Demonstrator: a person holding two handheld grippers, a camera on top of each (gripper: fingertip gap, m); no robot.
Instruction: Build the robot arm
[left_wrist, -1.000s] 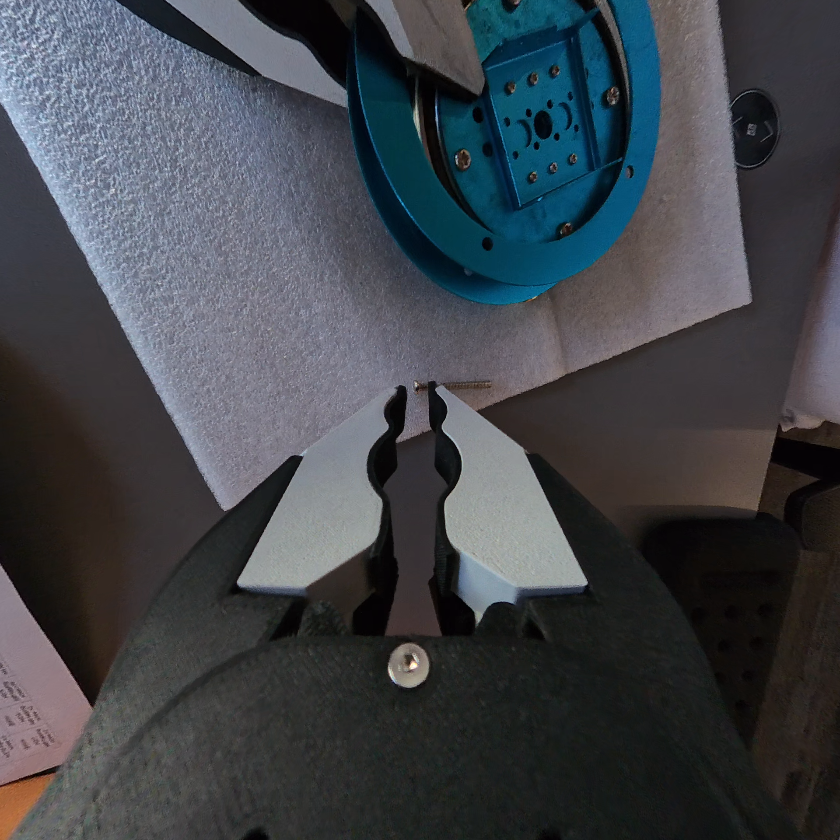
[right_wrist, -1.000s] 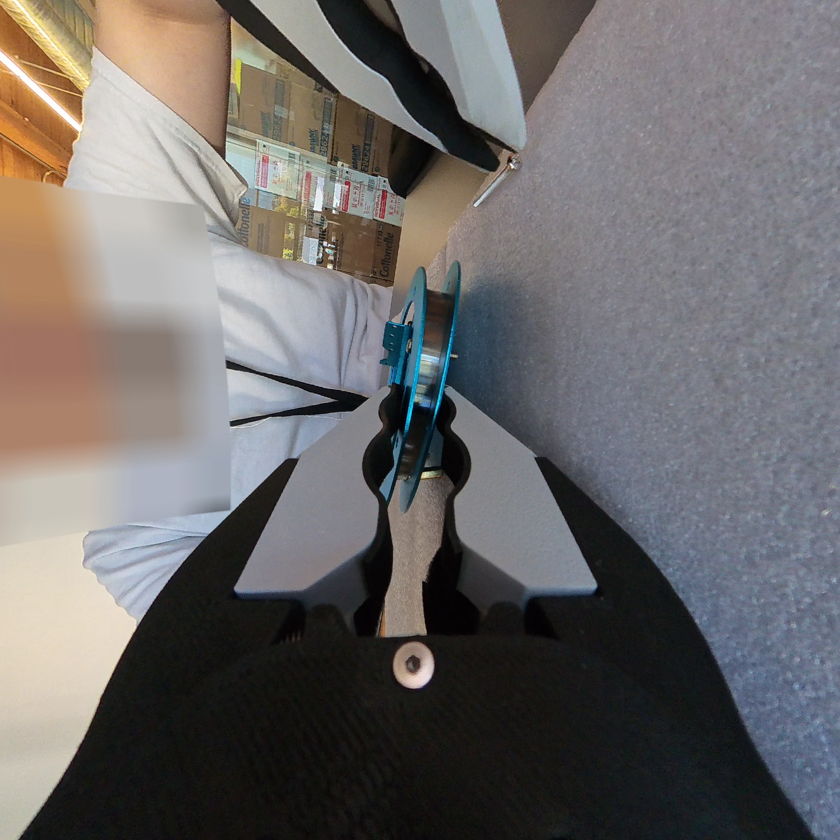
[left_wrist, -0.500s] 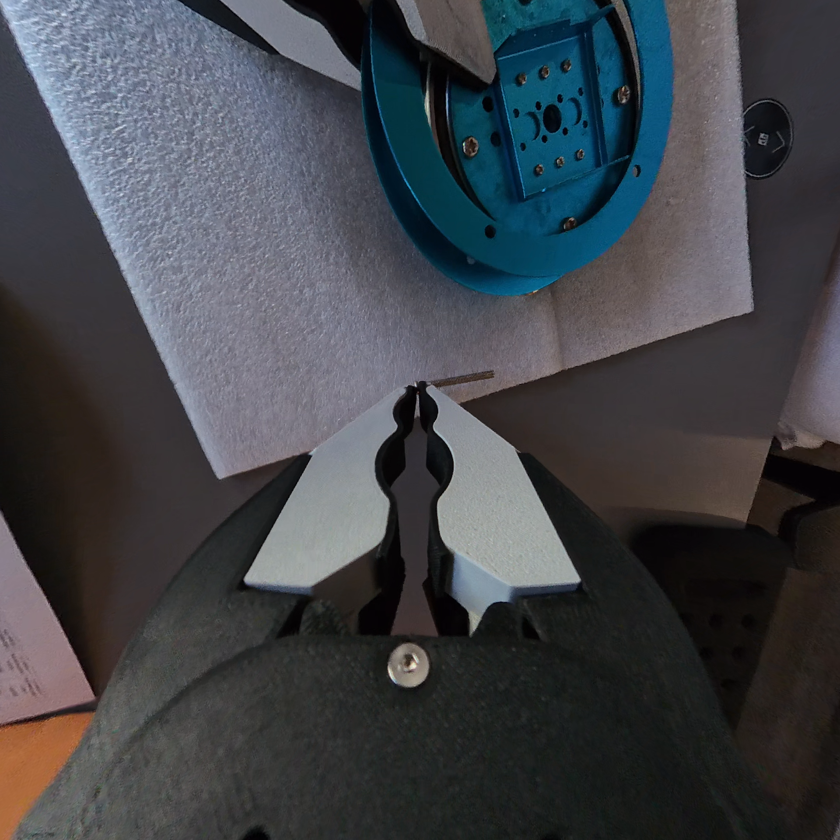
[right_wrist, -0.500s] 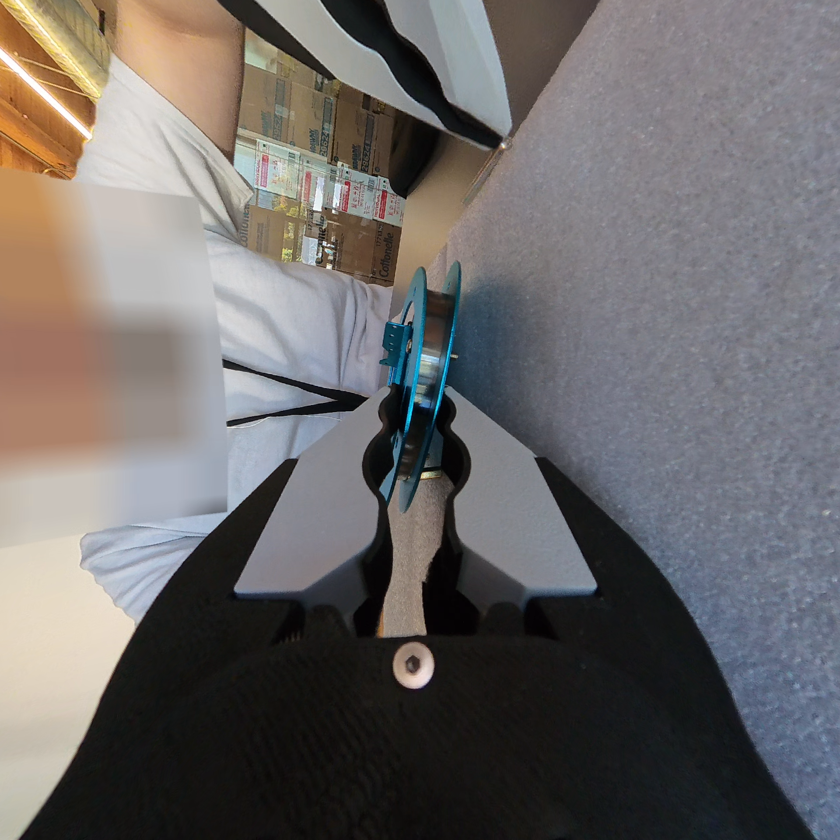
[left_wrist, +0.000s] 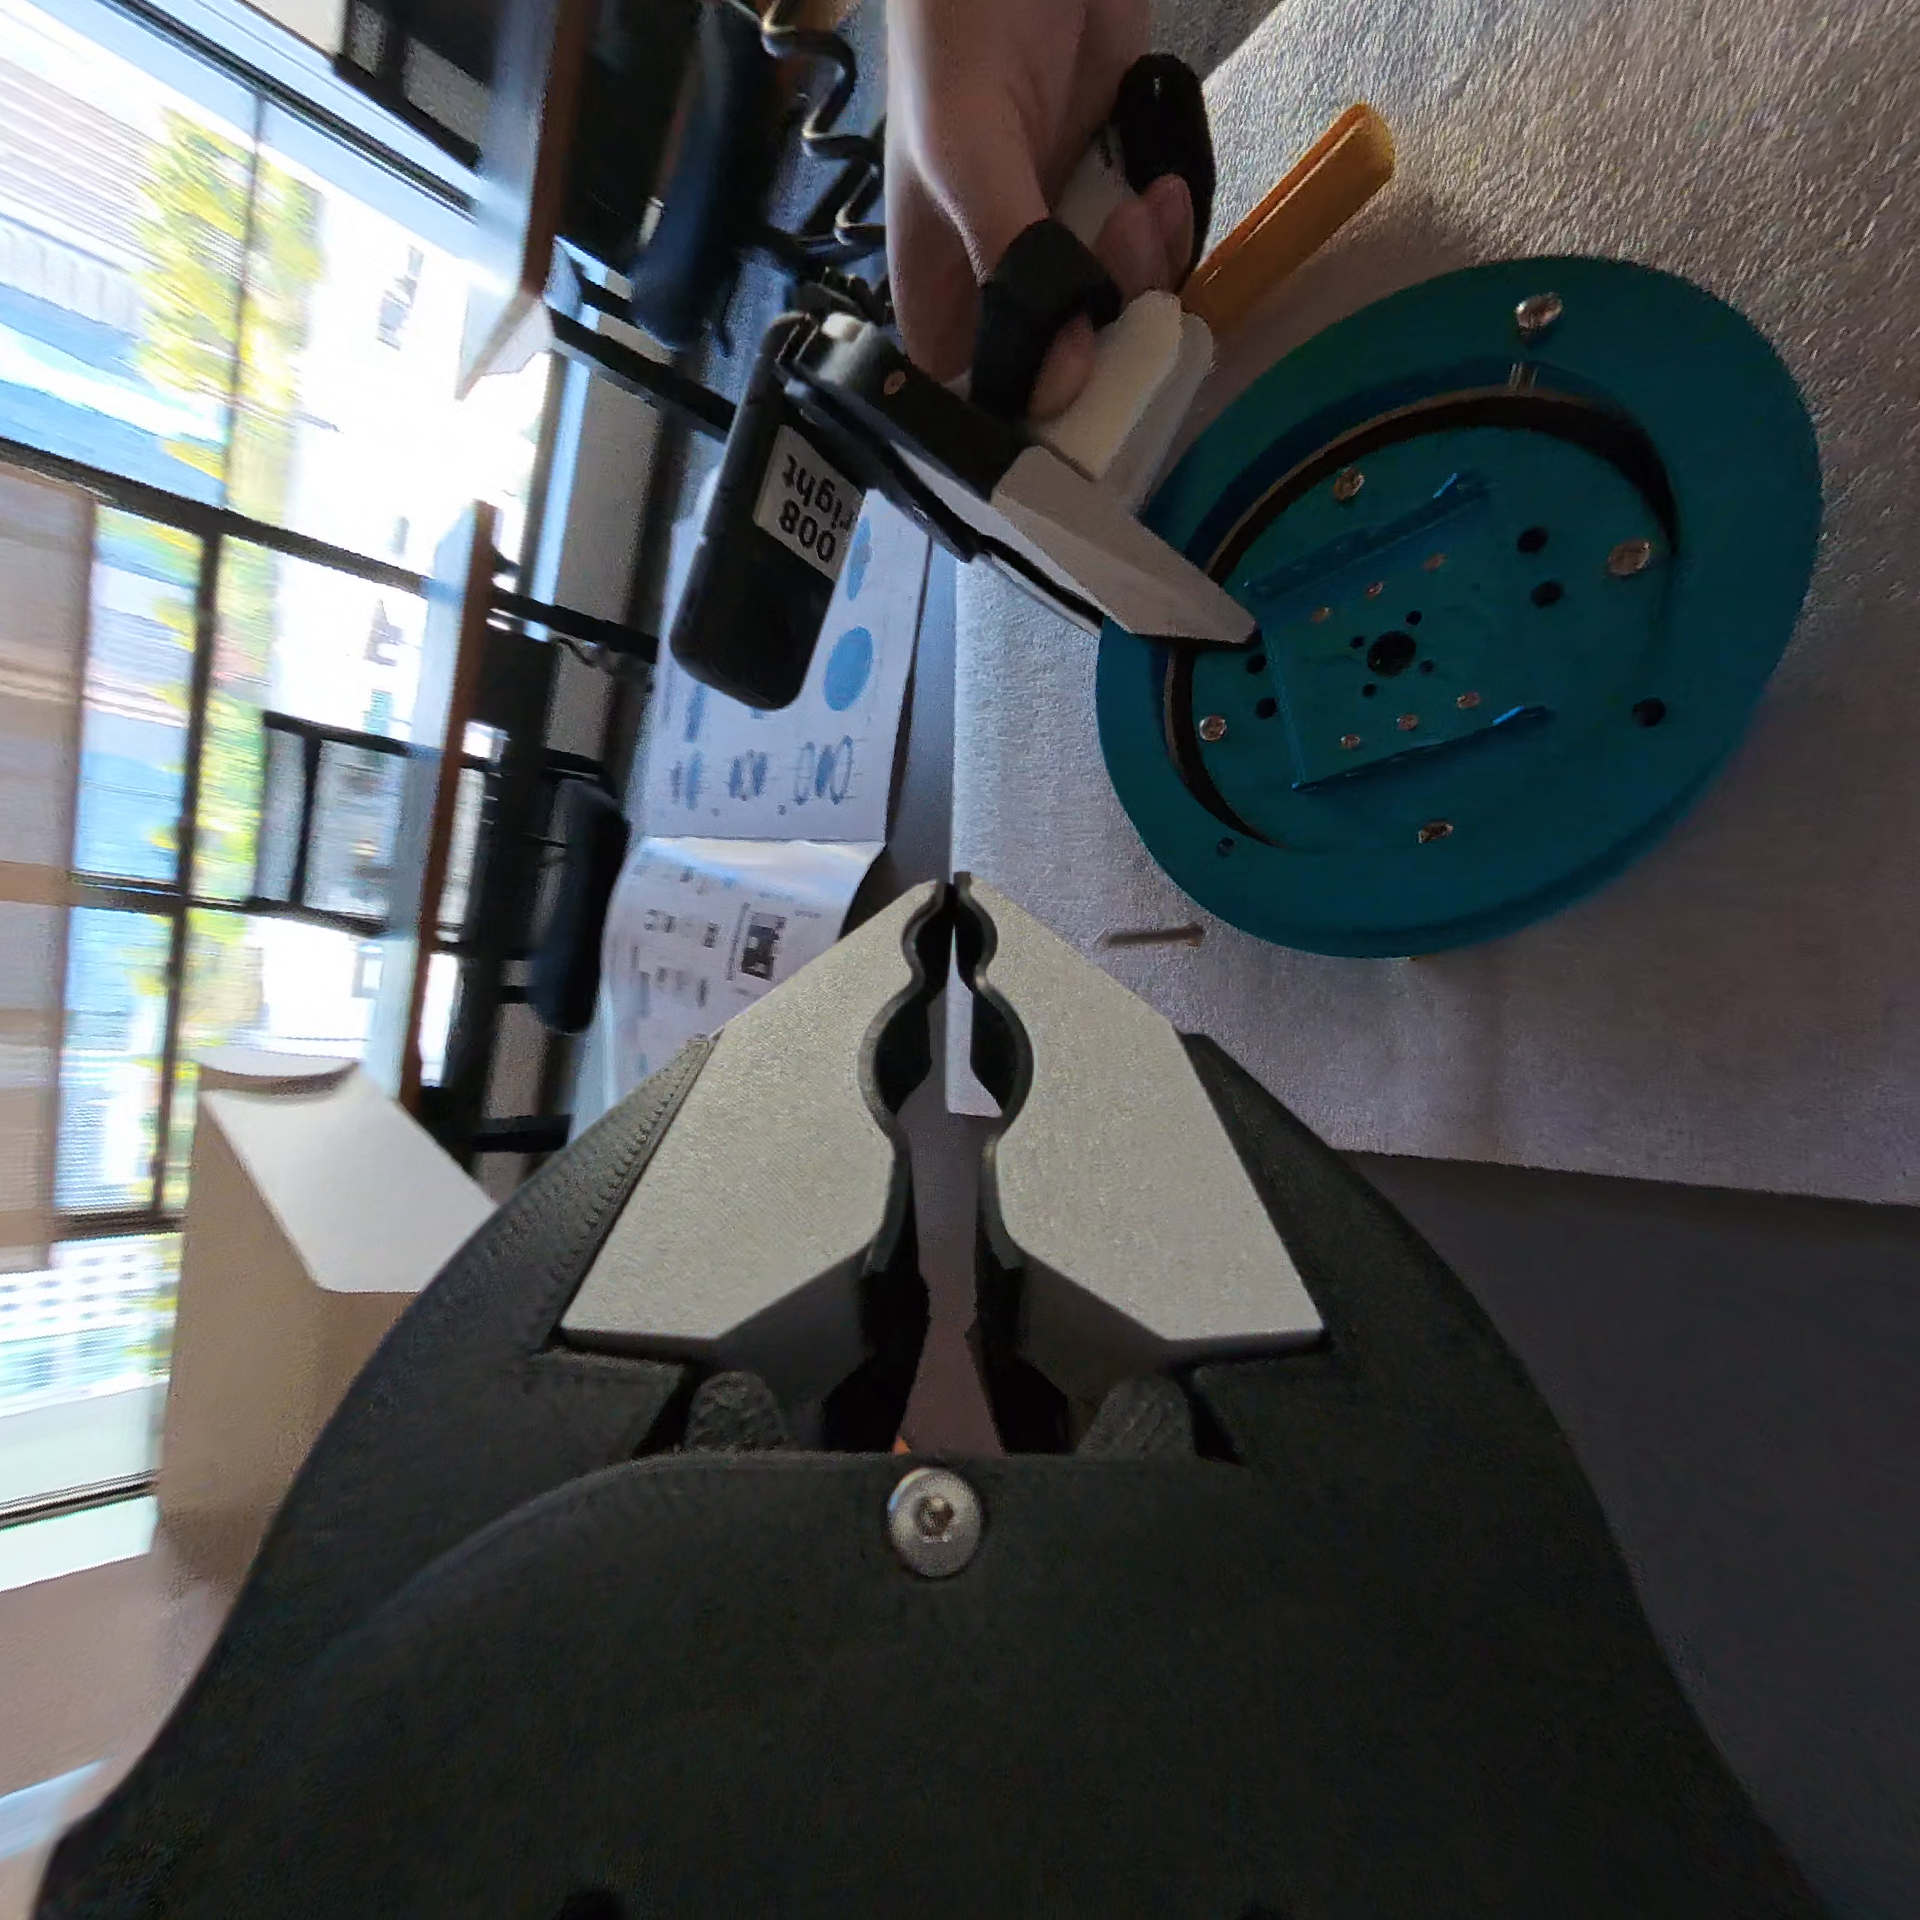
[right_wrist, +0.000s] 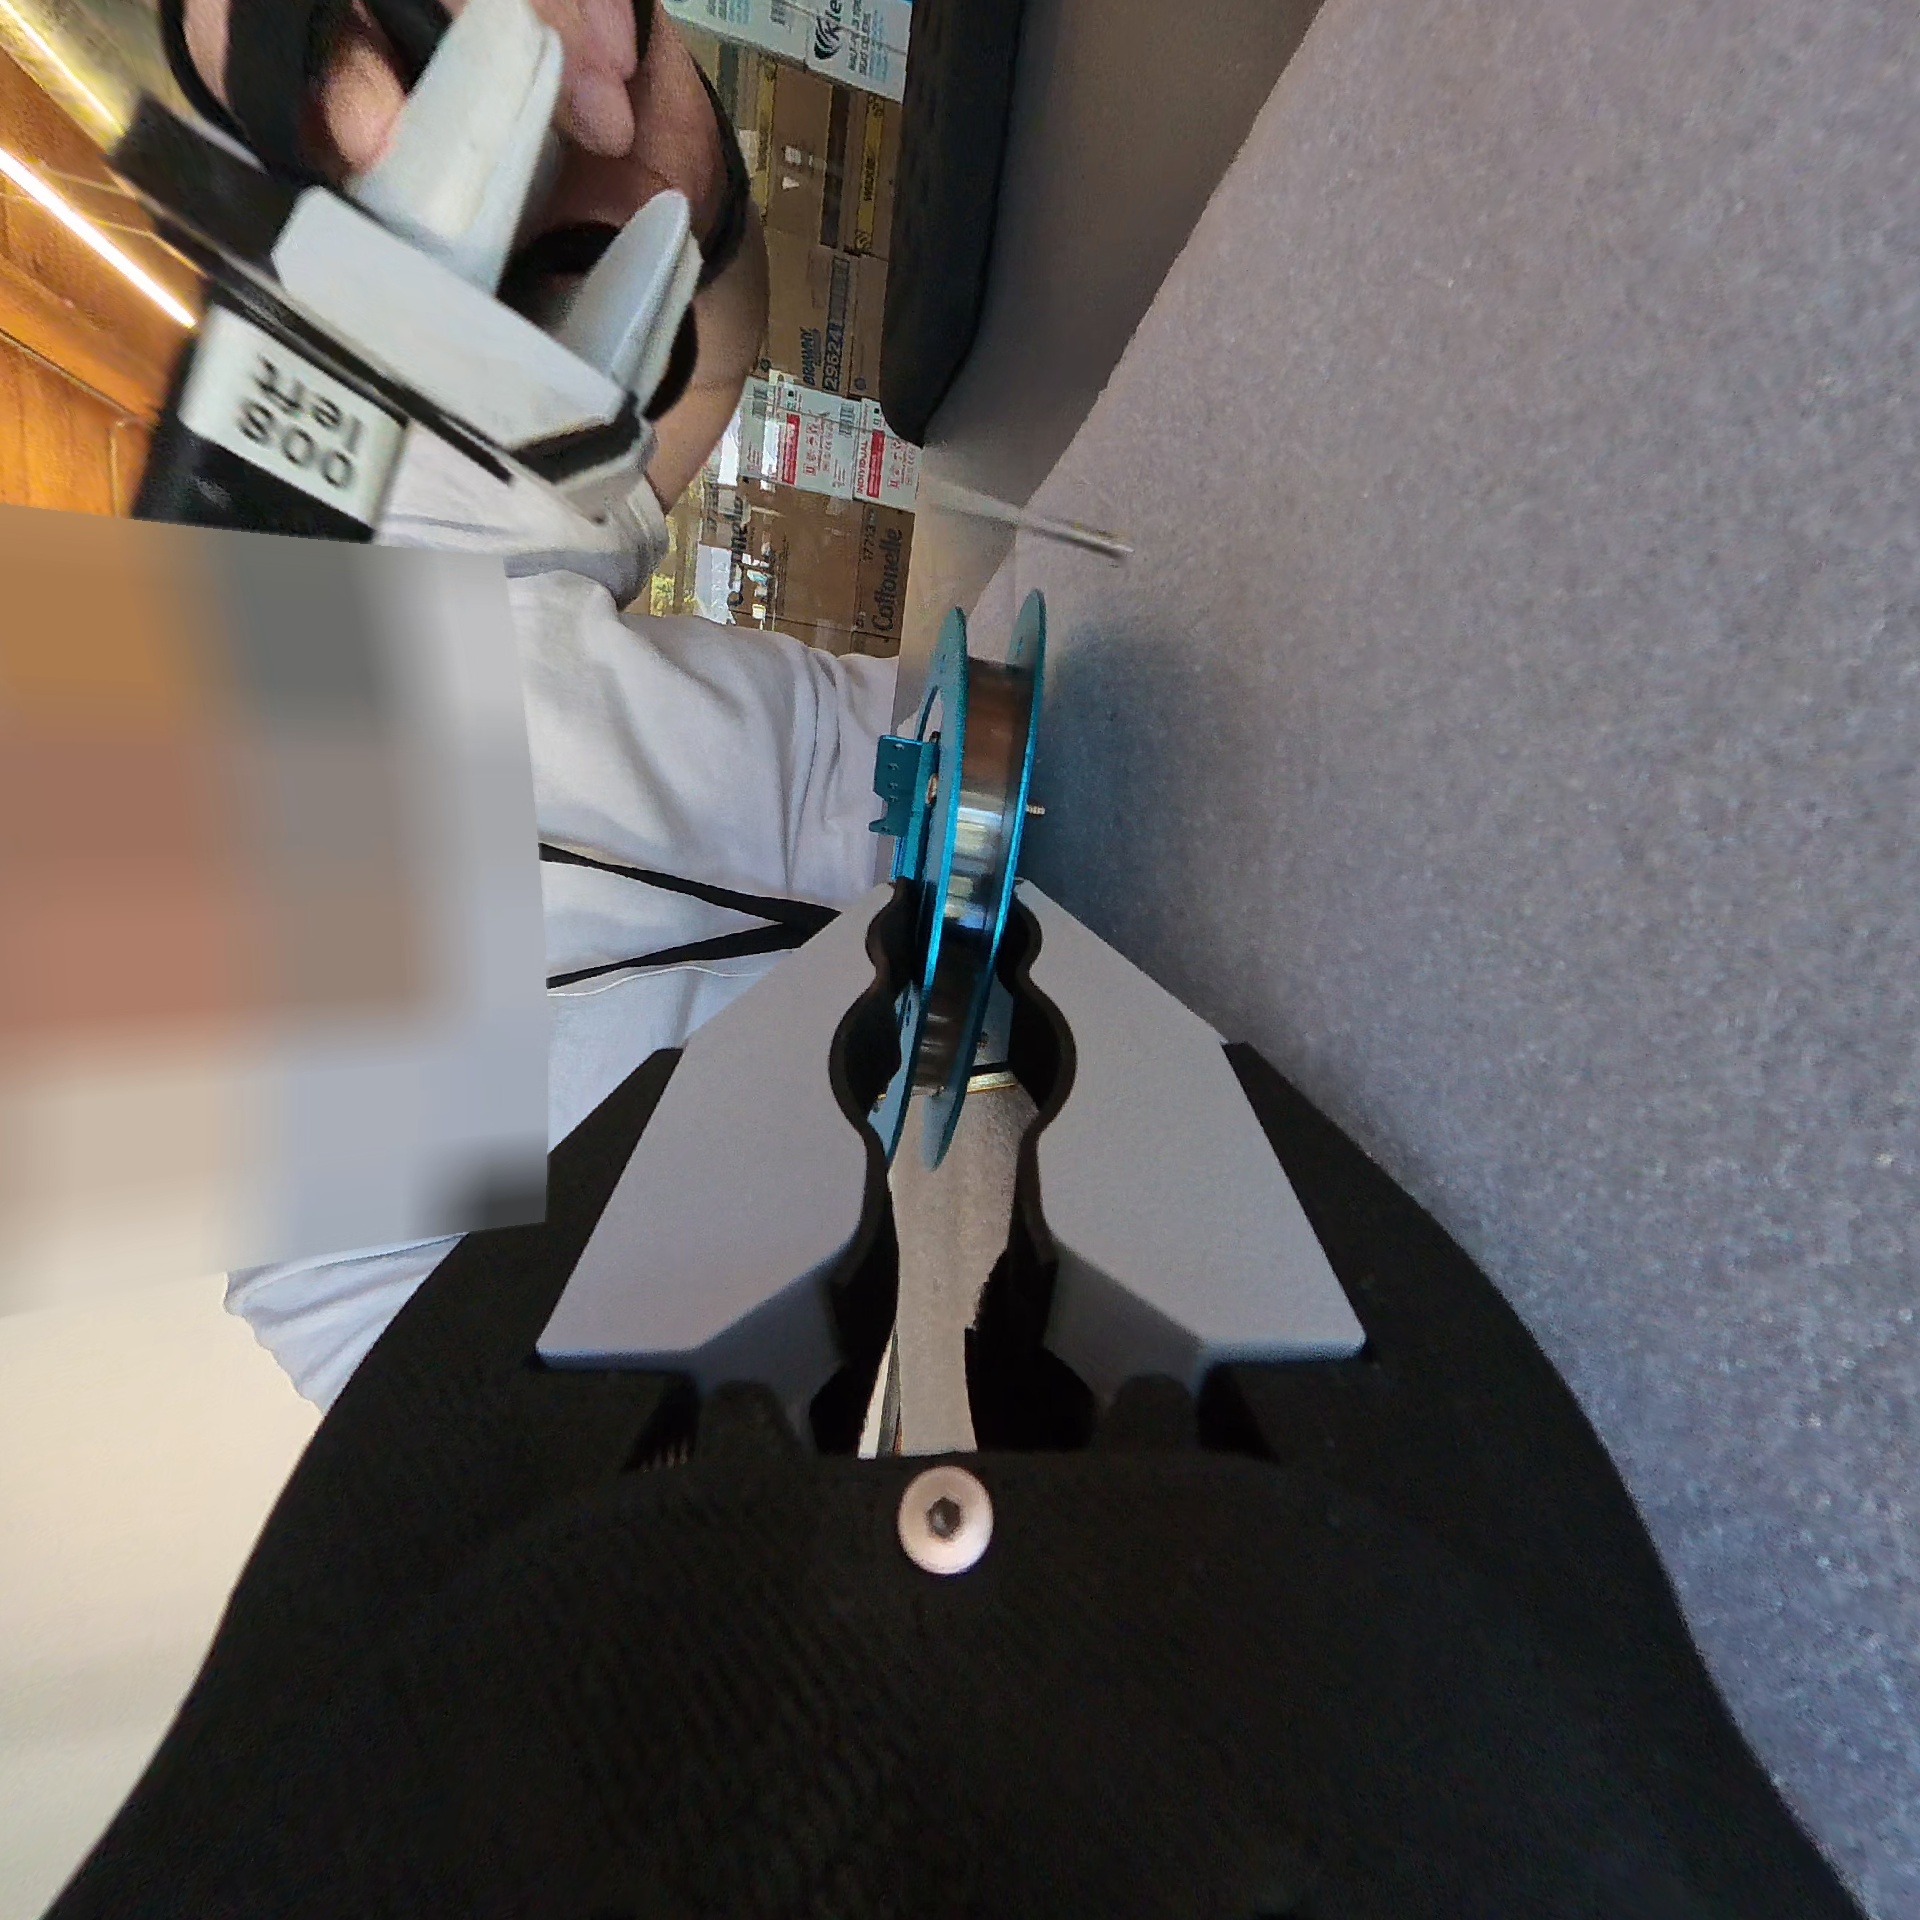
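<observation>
My right gripper (right_wrist: 961, 894) is shut on a blue round metal assembly of two discs (right_wrist: 987, 727) and holds it on edge over the grey foam mat (right_wrist: 1507, 727). In the left wrist view the right gripper (left_wrist: 1236, 634), held by a hand, pinches the blue assembly (left_wrist: 1714, 623) at its inner rim. My left gripper (left_wrist: 954, 888) is shut with nothing between its tips, off the edge of the foam mat (left_wrist: 1558, 1039). A thin screw (left_wrist: 1155, 935) shows blurred just right of the tips, below the blue assembly. It is also blurred in the right wrist view (right_wrist: 1039, 528).
A yellow handle (left_wrist: 1288, 208) lies on the foam behind the blue assembly. Printed papers (left_wrist: 769, 748) lie on the dark table beyond the mat. A white box (left_wrist: 312, 1174), chairs and windows are at the left. A person in a white shirt (right_wrist: 707, 779) sits behind, with cardboard boxes beyond. Left tips to right tips: about 9 centimetres.
My left gripper shut on the screw's head, then pulled away and rolled about a quarter turn. The screw is no longer between its tips. My right gripper has kept its hold.
</observation>
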